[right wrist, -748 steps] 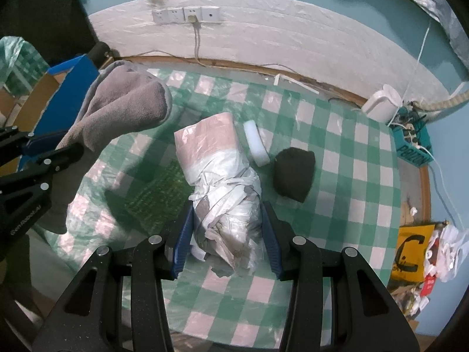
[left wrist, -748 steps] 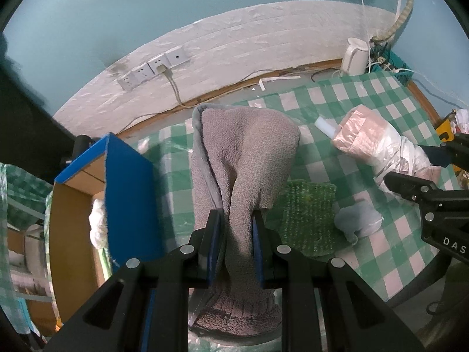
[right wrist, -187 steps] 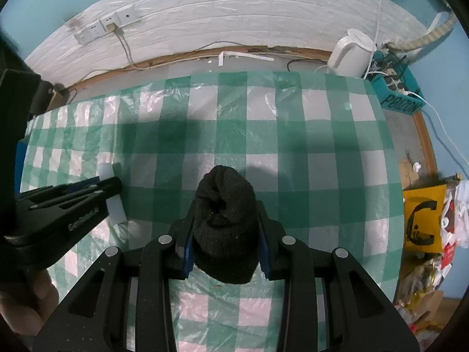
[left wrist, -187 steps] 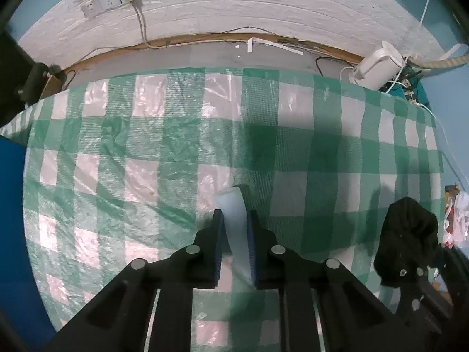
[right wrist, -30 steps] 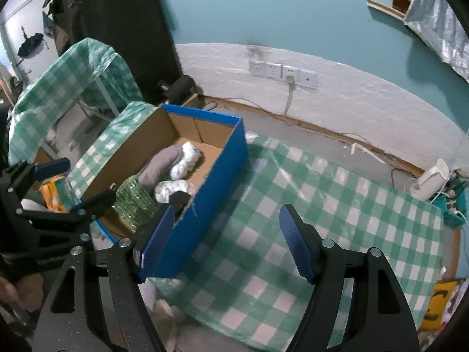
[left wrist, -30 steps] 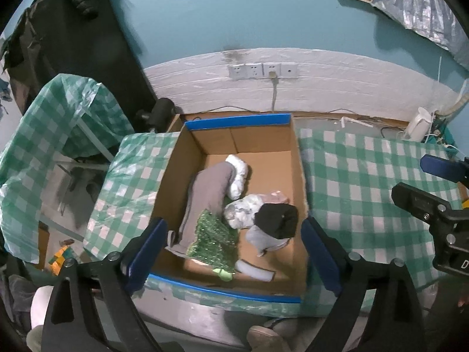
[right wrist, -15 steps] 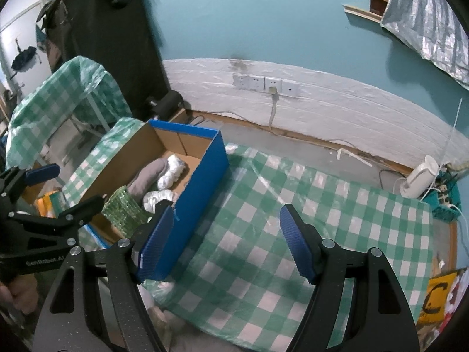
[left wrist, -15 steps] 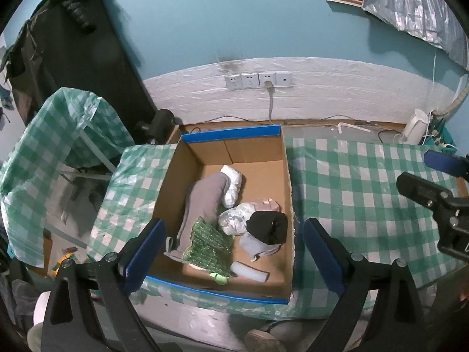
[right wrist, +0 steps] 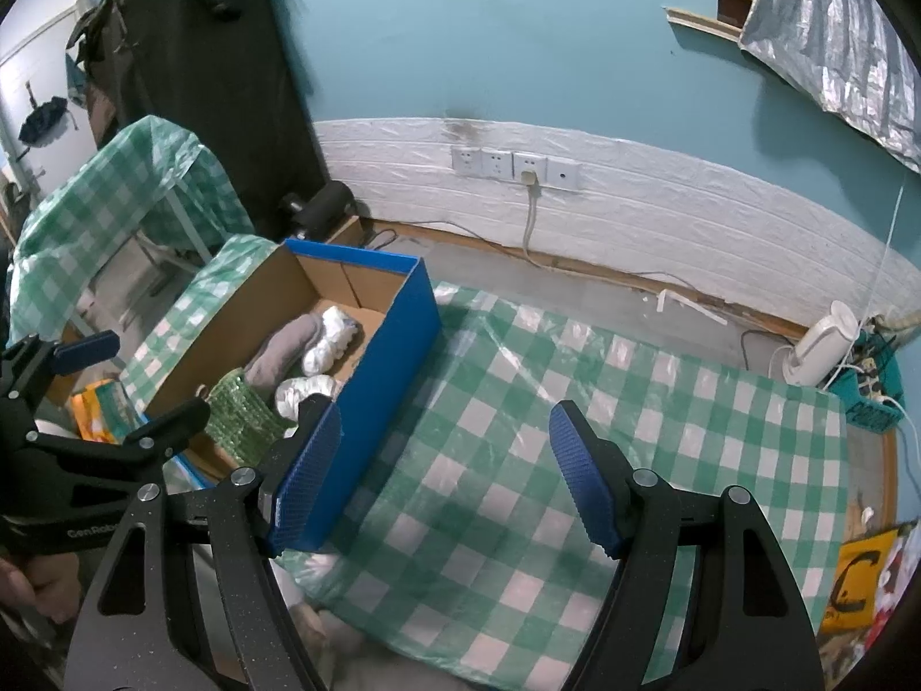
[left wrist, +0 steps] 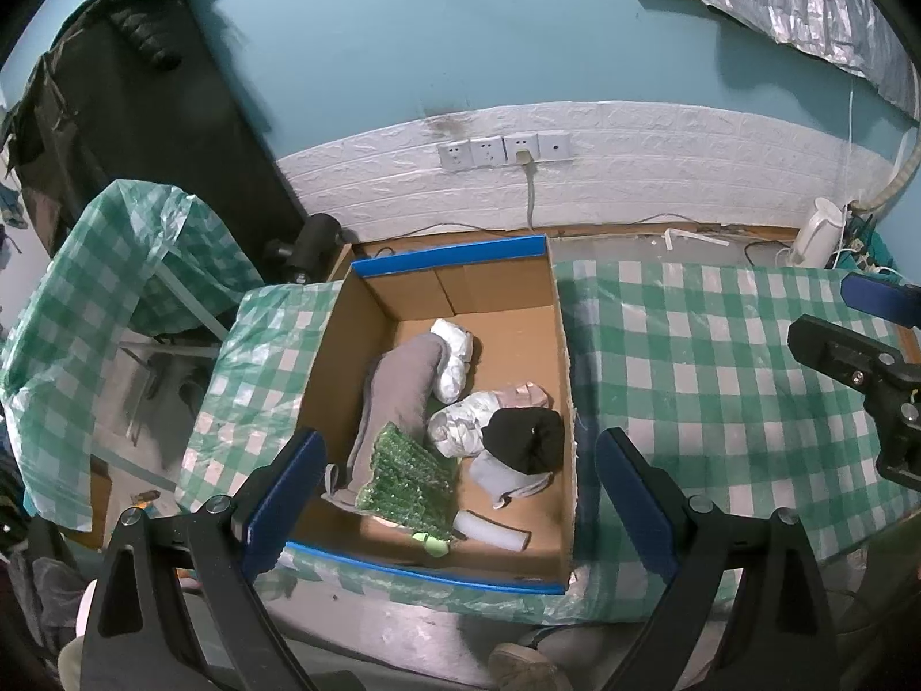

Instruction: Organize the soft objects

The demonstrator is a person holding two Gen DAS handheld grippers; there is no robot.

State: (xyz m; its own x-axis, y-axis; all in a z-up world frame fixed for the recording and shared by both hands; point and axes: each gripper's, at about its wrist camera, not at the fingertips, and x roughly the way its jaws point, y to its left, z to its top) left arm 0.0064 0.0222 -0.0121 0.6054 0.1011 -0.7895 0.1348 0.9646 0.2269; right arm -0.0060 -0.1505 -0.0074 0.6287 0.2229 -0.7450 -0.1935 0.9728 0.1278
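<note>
In the left wrist view, the left gripper (left wrist: pixel 455 481) is seen above a cardboard box (left wrist: pixel 561 380) with blue-taped edges, its jaws spread wide and grasping nothing. The box stands at the left end of the bench (left wrist: pixel 708 368), which is covered by a green-and-white checked cloth. Inside the box the soft objects are gathered toward the near half: a grey towel (left wrist: pixel 400 386) lies lengthwise, a white bundle (left wrist: pixel 455 354) rests against its far end, and a green sequined cloth (left wrist: pixel 408 478) overlaps its near end. A plastic-wrapped bundle (left wrist: pixel 466 423) is seen just beside a black knit hat (left wrist: pixel 524 440), which sits on a pale grey cloth (left wrist: pixel 501 478). A white roll (left wrist: pixel 492 530) lies near the front wall. The right gripper (left wrist: pixel 863 345) is visible at the right edge, over the bench.

In the right wrist view, the right gripper (right wrist: pixel 446 475) is held over the checked cloth, its jaws released and wide apart, with nothing between them. The box (right wrist: pixel 397 357) is seen to the left, with the towel (right wrist: pixel 285 351), the white bundle (right wrist: pixel 334 340) and the green cloth (right wrist: pixel 239 417) showing inside. The left gripper (right wrist: pixel 115 380) appears at the left edge, held by a hand (right wrist: pixel 40 587).
</note>
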